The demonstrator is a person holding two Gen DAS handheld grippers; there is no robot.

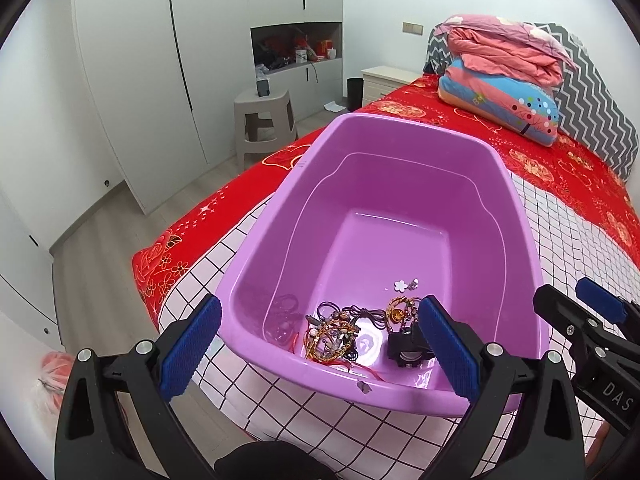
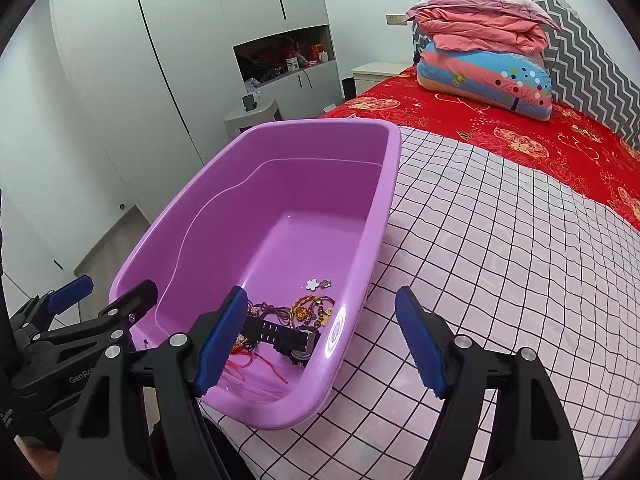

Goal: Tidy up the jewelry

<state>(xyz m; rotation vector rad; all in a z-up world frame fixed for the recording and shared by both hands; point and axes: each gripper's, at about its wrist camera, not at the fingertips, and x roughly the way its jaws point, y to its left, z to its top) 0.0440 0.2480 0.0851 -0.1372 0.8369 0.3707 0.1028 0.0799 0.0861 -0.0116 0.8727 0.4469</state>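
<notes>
The jewelry lies gathered in the near end of a purple tub, all of it on the tub's floor: a tangle of beaded bracelets with a red cord, a gold charm, a black watch and, a little farther in, a small white flower piece. The rest of the tub's floor is bare, so the pieces look dropped in from the near rim rather than laid out.

The tub stands on a pink checked sheet spread over the foot end of the bed, close to the bed's left edge, with the red bedspread beyond it and folded quilts stacked at the head end.

The left tongs hang released, one pad outside the tub's near wall and the other over the watch, nothing between them. The right tongs are likewise released and empty, straddling the tub's near right corner, one pad inside and one over the sheet. No loose jewelry shows on the sheet, so the gathering looks largely done.
</notes>
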